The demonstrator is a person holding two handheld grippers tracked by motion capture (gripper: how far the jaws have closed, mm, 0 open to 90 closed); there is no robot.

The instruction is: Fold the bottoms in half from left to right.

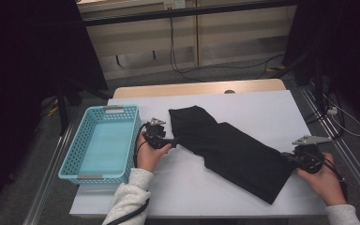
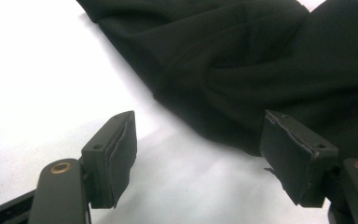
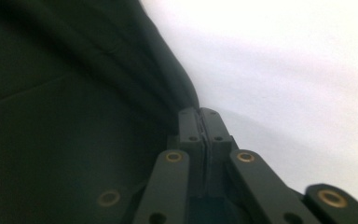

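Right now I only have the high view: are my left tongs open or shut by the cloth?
Observer: Open. In the left gripper view the left tongs stand wide apart, with bare table between them.
Operator: Are they on the cloth yet?
Observer: No. The cloth has its edge just ahead, beside one pad, and the tongs are not closed on it.
Operator: And the right tongs?
Observer: The right tongs are shut at the cloth's edge. I cannot tell whether a fold is caught in them.
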